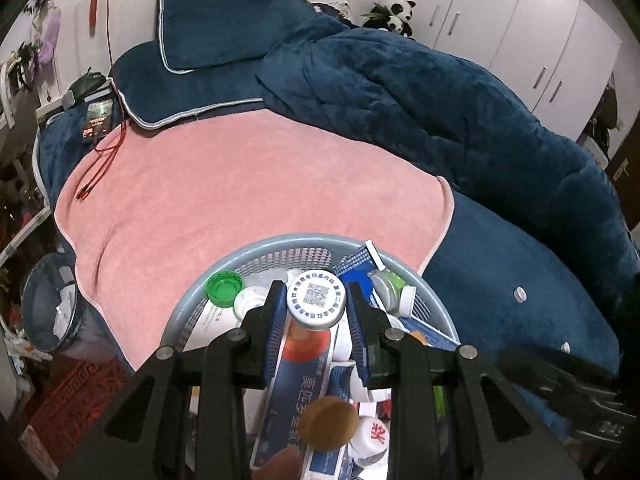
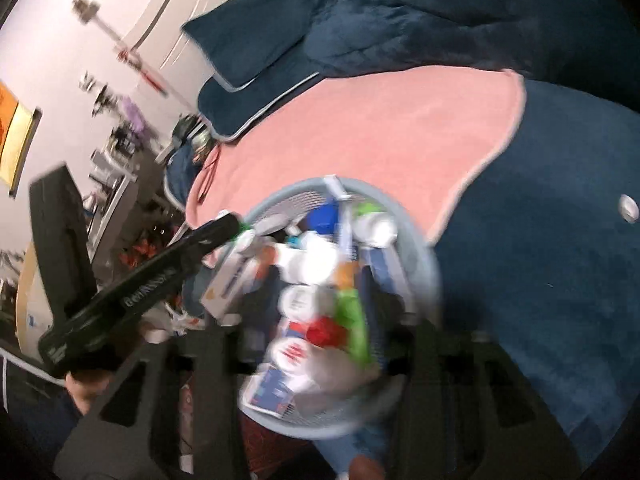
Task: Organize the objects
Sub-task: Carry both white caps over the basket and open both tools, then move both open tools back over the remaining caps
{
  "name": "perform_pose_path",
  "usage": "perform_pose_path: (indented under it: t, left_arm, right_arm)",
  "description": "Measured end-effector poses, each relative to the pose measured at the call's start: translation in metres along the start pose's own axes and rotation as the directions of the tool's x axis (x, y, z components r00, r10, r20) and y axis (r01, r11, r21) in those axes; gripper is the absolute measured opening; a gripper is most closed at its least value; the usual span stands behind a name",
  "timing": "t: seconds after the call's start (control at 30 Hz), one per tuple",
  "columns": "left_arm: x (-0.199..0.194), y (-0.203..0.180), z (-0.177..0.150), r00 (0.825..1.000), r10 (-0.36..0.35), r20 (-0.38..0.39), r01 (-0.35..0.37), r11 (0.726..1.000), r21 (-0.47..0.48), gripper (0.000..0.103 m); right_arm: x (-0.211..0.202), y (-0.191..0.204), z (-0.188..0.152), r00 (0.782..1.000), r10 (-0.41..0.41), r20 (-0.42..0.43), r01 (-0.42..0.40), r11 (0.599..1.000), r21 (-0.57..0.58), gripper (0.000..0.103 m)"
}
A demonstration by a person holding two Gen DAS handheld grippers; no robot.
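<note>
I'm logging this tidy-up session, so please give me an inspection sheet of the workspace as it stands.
Surface: pink towel spread over a dark blue bed cover.
Job's things: round grey basket at the towel's near edge, full of caps, boxes and small bottles.
Clutter: two small white caps loose on the blue cover.
Grippers: left gripper shut on a white QR-code bottle cap; right gripper's jaws blurred, cannot tell.
Cables: red cable across the towel's far left corner.
Surroundings: pillows, panda toys, white wardrobe, waste bin.

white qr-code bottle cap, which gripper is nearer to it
Left. The left gripper is clamped on the white QR-code cap; the right gripper is blurred, its fingertips unclear, above the basket.
</note>
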State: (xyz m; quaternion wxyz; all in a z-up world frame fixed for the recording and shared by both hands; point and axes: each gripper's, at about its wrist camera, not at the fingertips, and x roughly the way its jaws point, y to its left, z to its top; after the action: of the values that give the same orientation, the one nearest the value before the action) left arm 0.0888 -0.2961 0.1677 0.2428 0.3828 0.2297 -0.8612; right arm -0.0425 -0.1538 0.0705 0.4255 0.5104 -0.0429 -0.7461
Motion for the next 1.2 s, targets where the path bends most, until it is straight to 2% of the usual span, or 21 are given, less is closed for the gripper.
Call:
perform_pose_path:
  t: [0.03, 0.1, 0.13, 0.2, 0.27, 0.33, 0.4, 0.5, 0.53, 0.57, 0.6, 0.73, 0.77, 0.83, 0.9, 0.97, 1.0, 1.03, 1.07, 1.13, 1.2]
  left_arm:
    - [-0.004, 0.0, -0.003, 1.0, -0.015, 0.01, 0.015, 1.0, 0.006, 0.03]
    - [-0.009, 0.0, -0.009, 1.0, -0.023, 0.019, 0.022, 0.999, 0.028, 0.031]
    - [-0.01, 0.001, -0.011, 1.0, -0.019, 0.018, 0.019, 0.999, 0.034, 0.031]
    - [-0.012, 0.004, -0.015, 1.0, -0.026, 0.016, 0.026, 0.999, 0.027, 0.031]
    - [-0.014, 0.007, -0.019, 0.999, -0.034, 0.015, 0.034, 0.999, 0.016, 0.031]
    - [-0.013, 0.008, -0.022, 0.999, -0.05, 0.008, 0.049, 0.999, 0.005, 0.031]
    - [-0.009, 0.009, -0.02, 0.999, -0.054, -0.007, 0.054, 0.998, -0.015, 0.031]
    - [0.001, -0.001, -0.009, 0.996, -0.084, -0.021, 0.083, 0.996, -0.021, 0.033]
    - [0.006, -0.006, -0.006, 0.996, -0.078, -0.034, 0.077, 0.997, -0.015, 0.043]
    - [0.011, -0.011, -0.004, 0.996, -0.066, -0.053, 0.066, 0.998, -0.007, 0.077]
    - [0.017, -0.016, -0.003, 0.996, -0.041, -0.083, 0.041, 0.999, 0.002, 0.103]
    - [0.016, -0.023, -0.013, 0.999, 0.027, -0.039, -0.029, 0.999, -0.033, 0.102]
    - [0.011, -0.026, -0.018, 0.998, 0.057, -0.013, -0.058, 0.997, -0.05, 0.102]
    - [-0.002, -0.038, -0.031, 0.992, 0.115, 0.052, -0.114, 0.993, -0.031, 0.102]
    - [-0.016, -0.06, -0.048, 0.978, 0.174, 0.116, -0.177, 0.984, 0.017, 0.102]
    - [-0.025, -0.081, -0.061, 0.976, 0.148, 0.158, -0.162, 0.984, 0.078, 0.102]
    - [-0.027, -0.095, -0.071, 0.979, 0.116, 0.169, -0.139, 0.982, 0.127, 0.102]
    - [-0.026, -0.115, -0.084, 0.984, 0.071, 0.166, -0.104, 0.974, 0.203, 0.102]
    - [-0.022, -0.134, -0.096, 0.989, 0.03, 0.144, -0.07, 0.958, 0.279, 0.102]
    - [-0.008, -0.174, -0.127, 0.996, -0.068, 0.058, 0.037, 0.903, 0.427, 0.102]
    - [0.005, -0.204, -0.154, 0.991, -0.135, -0.011, 0.12, 0.833, 0.541, 0.102]
  right_arm:
    - [-0.012, -0.006, -0.007, 0.999, -0.04, 0.024, 0.04, 0.999, -0.025, 0.074]
    - [-0.034, -0.007, -0.032, 0.995, -0.073, 0.062, 0.081, 0.986, -0.147, 0.091]
    - [-0.038, -0.005, -0.051, 0.997, -0.064, 0.038, 0.071, 0.973, -0.218, 0.093]
    - [-0.028, -0.005, -0.09, 0.993, -0.077, -0.085, 0.047, 0.95, -0.308, 0.093]
    - [-0.01, -0.008, -0.127, 0.972, -0.123, -0.2, 0.045, 0.934, -0.356, 0.093]
    - [0.005, -0.014, -0.157, 0.951, -0.166, -0.261, 0.062, 0.929, -0.365, 0.093]
    - [0.008, -0.021, -0.167, 0.945, -0.173, -0.278, 0.074, 0.94, -0.334, 0.092]
    - [-0.006, -0.031, -0.16, 0.961, -0.152, -0.23, 0.093, 0.964, -0.25, 0.093]
    - [-0.01, -0.035, -0.157, 0.965, -0.151, -0.214, 0.101, 0.969, -0.228, 0.093]
    - [-0.015, -0.039, -0.153, 0.969, -0.155, -0.194, 0.114, 0.972, -0.207, 0.093]
    - [-0.02, -0.045, -0.149, 0.971, -0.169, -0.168, 0.138, 0.973, -0.184, 0.093]
    - [-0.042, -0.072, -0.138, 0.958, -0.277, -0.075, 0.272, 0.959, -0.078, 0.095]
    - [-0.046, -0.08, -0.139, 0.949, -0.312, -0.053, 0.309, 0.949, -0.055, 0.096]
    - [-0.054, -0.097, -0.141, 0.906, -0.423, -0.009, 0.423, 0.906, 0.011, 0.1]
    - [-0.058, -0.119, -0.142, 0.86, -0.511, -0.009, 0.51, 0.857, 0.073, 0.103]
    - [-0.063, -0.139, -0.142, 0.817, -0.576, -0.014, 0.573, 0.809, 0.128, 0.103]
    - [-0.069, -0.149, -0.139, 0.802, -0.597, -0.014, 0.592, 0.792, 0.15, 0.103]
    - [-0.078, -0.16, -0.139, 0.775, -0.632, -0.008, 0.622, 0.76, 0.189, 0.103]
    - [-0.083, -0.169, -0.141, 0.751, -0.66, -0.003, 0.644, 0.732, 0.22, 0.103]
    - [-0.097, -0.187, -0.146, 0.709, -0.705, -0.011, 0.677, 0.677, 0.289, 0.103]
    - [-0.113, -0.202, -0.152, 0.676, -0.736, -0.028, 0.695, 0.625, 0.355, 0.103]
